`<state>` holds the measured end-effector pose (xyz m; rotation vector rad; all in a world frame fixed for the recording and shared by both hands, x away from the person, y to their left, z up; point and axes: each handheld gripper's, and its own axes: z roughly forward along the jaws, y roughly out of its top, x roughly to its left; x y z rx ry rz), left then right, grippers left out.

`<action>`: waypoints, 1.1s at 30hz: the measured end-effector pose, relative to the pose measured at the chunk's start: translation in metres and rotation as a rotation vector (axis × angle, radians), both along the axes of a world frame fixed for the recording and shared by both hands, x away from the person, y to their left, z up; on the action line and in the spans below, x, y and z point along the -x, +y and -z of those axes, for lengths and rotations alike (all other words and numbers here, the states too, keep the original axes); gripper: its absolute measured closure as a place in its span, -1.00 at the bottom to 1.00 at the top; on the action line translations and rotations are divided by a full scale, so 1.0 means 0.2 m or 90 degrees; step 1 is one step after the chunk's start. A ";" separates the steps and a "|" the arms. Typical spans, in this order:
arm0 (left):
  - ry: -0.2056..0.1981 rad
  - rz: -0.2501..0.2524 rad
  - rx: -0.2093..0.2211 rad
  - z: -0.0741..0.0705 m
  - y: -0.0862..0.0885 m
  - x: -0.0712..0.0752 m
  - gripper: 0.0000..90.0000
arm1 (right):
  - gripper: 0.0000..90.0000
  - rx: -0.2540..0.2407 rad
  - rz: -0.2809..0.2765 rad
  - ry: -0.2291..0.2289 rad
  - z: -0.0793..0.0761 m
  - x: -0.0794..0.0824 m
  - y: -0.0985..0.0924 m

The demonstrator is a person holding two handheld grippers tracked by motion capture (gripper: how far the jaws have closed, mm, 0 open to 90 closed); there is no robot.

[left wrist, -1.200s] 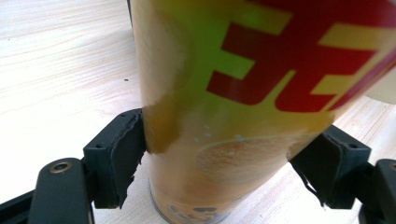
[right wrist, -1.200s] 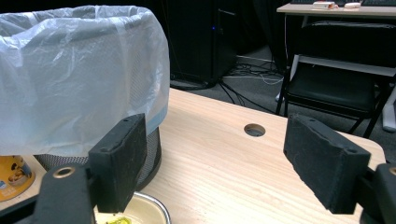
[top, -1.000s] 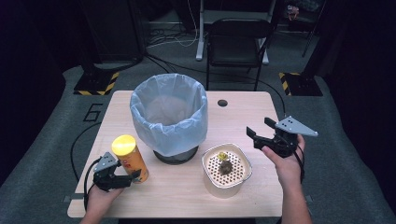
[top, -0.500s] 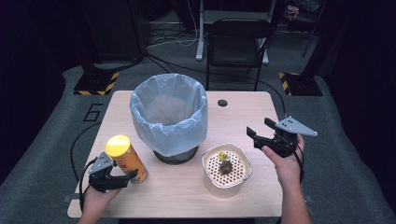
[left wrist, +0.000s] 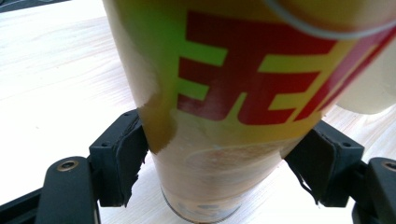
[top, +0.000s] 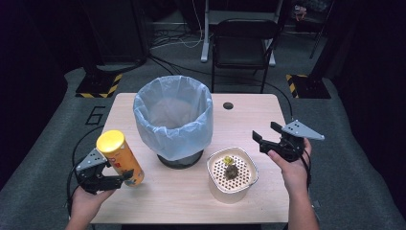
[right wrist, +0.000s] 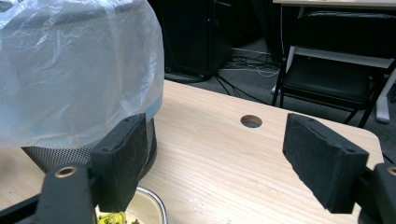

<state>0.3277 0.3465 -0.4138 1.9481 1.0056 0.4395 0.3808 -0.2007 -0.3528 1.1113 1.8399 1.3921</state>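
1. Lifted since the earlier frame – the chip can [top: 120, 159] now tilts left of the lined bin [top: 173, 120].
2. Left gripper [top: 111, 178]: jaws clamped on the can's lower body.
3. Right gripper [top: 262, 140]: jaws apart, holding nothing – right of the bin, beside the strainer bowl [top: 238, 191].

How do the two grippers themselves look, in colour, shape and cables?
Both the left gripper and the right gripper are black, each with two blocky jaws faced with dark pads. Each carries a grey three-cornered plate on top, and a black cable trails from the left one. No sleeves show on the forearms.
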 end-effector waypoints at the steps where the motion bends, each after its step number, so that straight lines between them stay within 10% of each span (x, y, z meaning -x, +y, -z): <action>1: -0.003 -0.003 0.001 -0.04 0.00 0.01 -0.47 | -0.51 -0.001 -0.001 0.000 0.00 0.00 0.00; 33: -0.011 0.036 -0.037 -0.84 -0.10 -0.04 -0.46 | -0.50 0.011 0.017 0.009 0.03 -0.01 -0.02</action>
